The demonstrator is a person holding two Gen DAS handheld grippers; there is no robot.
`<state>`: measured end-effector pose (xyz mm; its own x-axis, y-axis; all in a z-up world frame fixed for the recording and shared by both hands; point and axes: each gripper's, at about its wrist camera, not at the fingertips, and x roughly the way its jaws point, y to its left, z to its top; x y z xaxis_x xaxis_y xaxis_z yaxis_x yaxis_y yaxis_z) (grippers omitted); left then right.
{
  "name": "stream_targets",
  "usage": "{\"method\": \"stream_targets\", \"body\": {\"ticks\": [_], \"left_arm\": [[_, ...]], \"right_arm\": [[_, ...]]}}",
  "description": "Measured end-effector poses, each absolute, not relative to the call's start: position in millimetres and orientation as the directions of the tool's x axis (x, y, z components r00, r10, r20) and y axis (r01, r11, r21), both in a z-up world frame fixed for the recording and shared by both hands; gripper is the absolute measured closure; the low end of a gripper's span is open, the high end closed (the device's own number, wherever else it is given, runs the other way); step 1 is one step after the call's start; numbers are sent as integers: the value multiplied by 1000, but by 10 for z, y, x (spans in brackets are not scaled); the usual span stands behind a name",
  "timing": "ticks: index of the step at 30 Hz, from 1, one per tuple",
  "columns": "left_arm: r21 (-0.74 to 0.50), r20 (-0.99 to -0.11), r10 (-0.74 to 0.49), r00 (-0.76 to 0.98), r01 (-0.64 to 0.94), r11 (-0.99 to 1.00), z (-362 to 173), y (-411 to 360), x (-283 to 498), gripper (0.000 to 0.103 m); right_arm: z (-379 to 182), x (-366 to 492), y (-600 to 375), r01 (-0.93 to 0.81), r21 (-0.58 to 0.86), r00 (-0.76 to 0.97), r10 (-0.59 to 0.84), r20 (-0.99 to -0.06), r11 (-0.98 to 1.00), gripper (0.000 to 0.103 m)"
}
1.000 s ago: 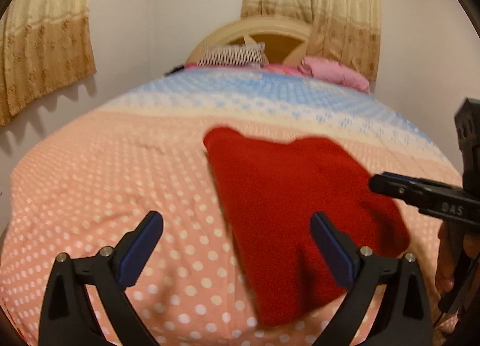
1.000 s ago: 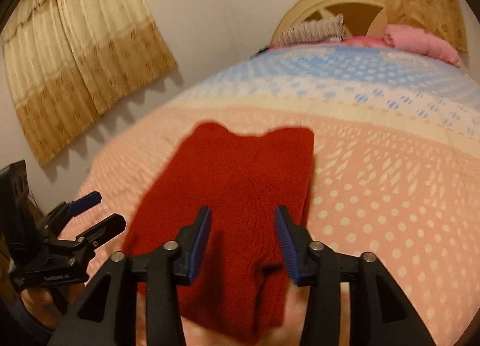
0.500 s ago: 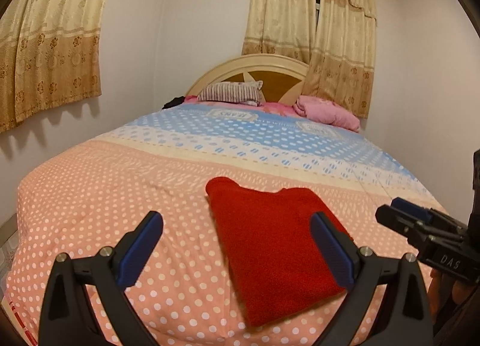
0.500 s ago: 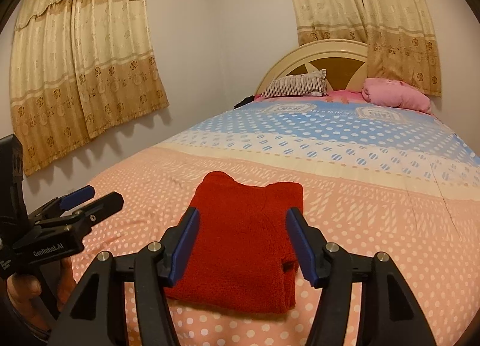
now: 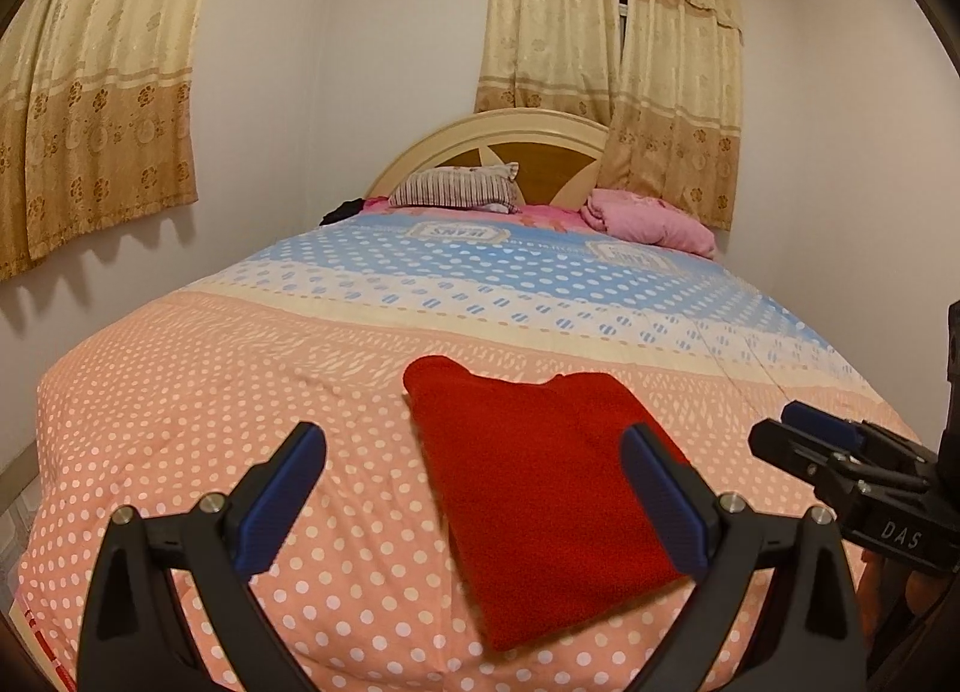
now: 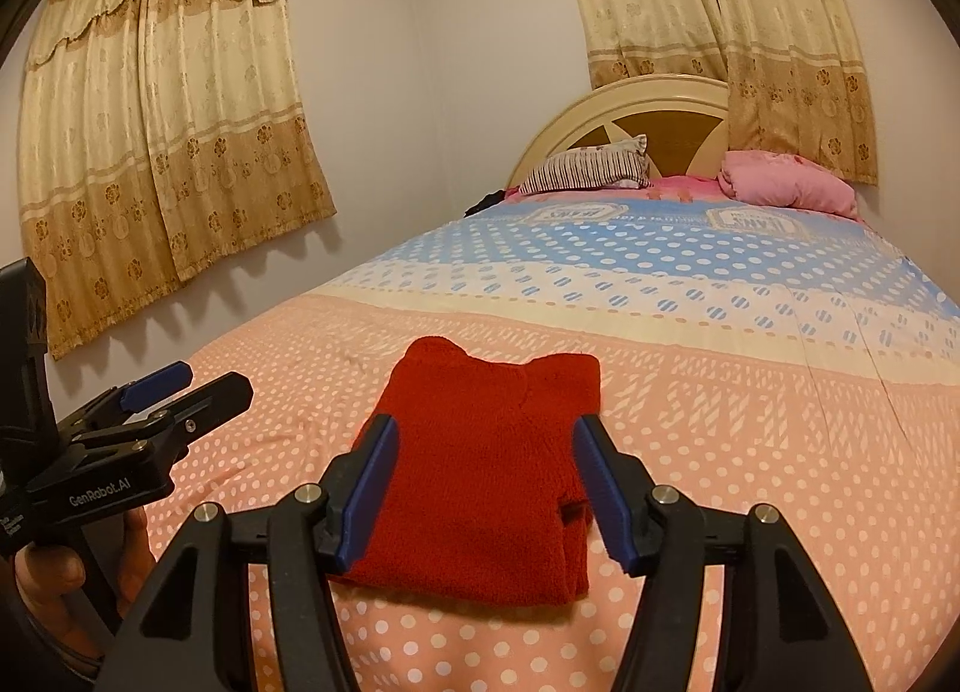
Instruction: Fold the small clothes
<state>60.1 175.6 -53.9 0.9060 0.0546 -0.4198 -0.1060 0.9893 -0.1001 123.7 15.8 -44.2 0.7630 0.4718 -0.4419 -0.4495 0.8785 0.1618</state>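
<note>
A folded red fleece garment (image 5: 540, 482) lies flat on the dotted pink part of the bedspread (image 5: 210, 392), near the foot of the bed. My left gripper (image 5: 474, 440) hovers above and short of it, wide open, with nothing between its blue pads. The right gripper (image 6: 485, 428) is also open and empty, held above the near edge of the garment (image 6: 480, 512). Each gripper shows at the side of the other's view: the right one (image 5: 804, 440) and the left one (image 6: 192, 392), with a hand (image 6: 48, 572) under it.
At the head of the bed are a striped pillow (image 5: 456, 188), a pink pillow (image 5: 648, 221) and a rounded headboard (image 5: 510, 134). Curtains (image 6: 162, 140) hang on the left wall and behind the headboard. The bedspread turns blue towards the far end.
Both grippers have lifted and drawn back from the garment, so more of the room shows. The right jaws have spread wider. The garment lies as before.
</note>
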Motion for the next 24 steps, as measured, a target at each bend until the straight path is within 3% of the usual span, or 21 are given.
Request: {"method": "stream_targets", "body": {"ticks": [24], "left_arm": [[-100,-425,51,904,-103,990,-538,1724,605,0]], "right_arm": [[-410,1112,159,-457,162,770,480,-420,875,40]]}}
